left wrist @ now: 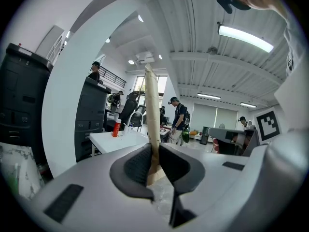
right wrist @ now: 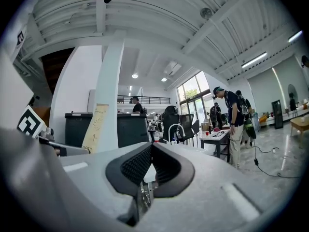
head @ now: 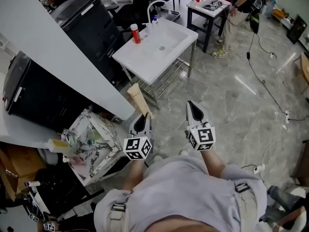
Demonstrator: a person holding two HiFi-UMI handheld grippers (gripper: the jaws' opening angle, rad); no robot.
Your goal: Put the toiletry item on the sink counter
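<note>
Before sink counter [head: 145, 57] — left gripper [head: 142, 120] clamps tube [head: 138, 98], perhaps toothpaste; right gripper [head: 193, 108] alongside, closed.

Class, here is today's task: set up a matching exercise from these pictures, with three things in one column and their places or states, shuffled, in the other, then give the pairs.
Things:
1. tan tube
2. red bottle
3. right gripper

Places or states:
A. stands on the sink counter
B. jaws together, nothing between them
C. clamped upright in the left gripper

Pairs: 1-C, 2-A, 3-B
</note>
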